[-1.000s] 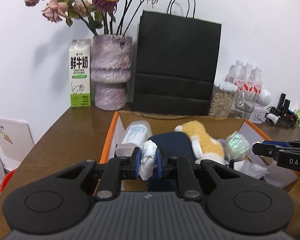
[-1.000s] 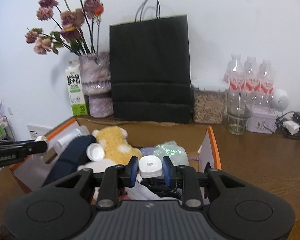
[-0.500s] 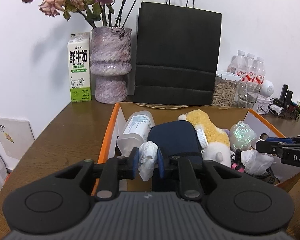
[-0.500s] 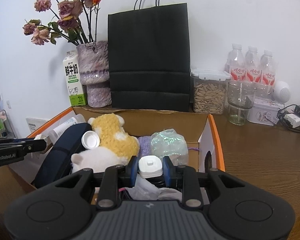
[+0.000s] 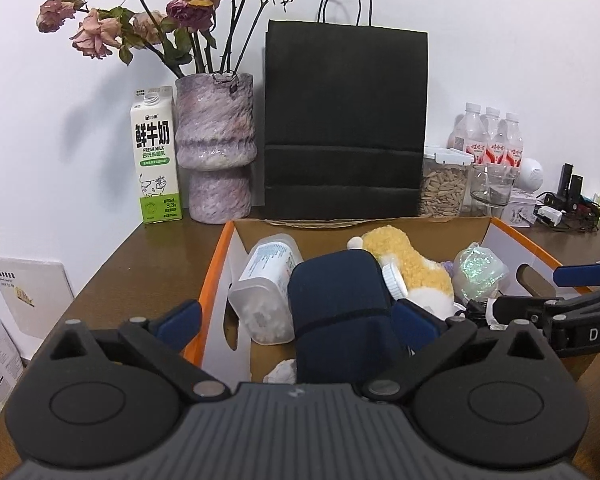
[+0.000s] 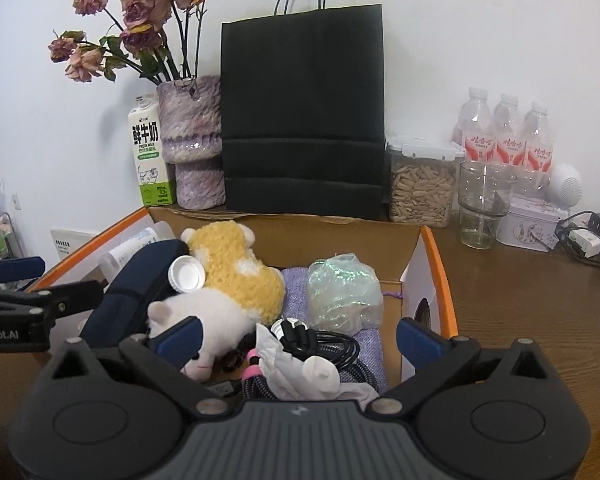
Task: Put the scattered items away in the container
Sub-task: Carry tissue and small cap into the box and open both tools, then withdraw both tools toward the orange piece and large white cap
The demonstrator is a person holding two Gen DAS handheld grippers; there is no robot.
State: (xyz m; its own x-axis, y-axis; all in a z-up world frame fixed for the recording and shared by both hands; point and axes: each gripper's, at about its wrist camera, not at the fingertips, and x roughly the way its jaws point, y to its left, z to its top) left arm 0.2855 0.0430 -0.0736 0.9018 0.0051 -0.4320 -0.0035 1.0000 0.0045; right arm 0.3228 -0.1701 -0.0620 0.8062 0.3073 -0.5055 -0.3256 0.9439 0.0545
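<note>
The orange-rimmed cardboard box holds a navy pouch, a clear jar, a yellow plush, a white plush, an iridescent wrap and a black cable. My left gripper hovers over the box's near left corner, its jaws opening and gripping nothing. A crumpled tissue lies loose below it. My right gripper hangs over the right half, jaws opening too. A small white plug rests free on the pile beneath.
Behind the box stand a black paper bag, a purple vase of dried roses and a milk carton. A seed jar, a glass, water bottles, a tin and chargers crowd the back right.
Both grippers have opened wide. The left one let go of the tissue, which dropped into the box. The right one let go of the white plug, which now lies on the pile.
</note>
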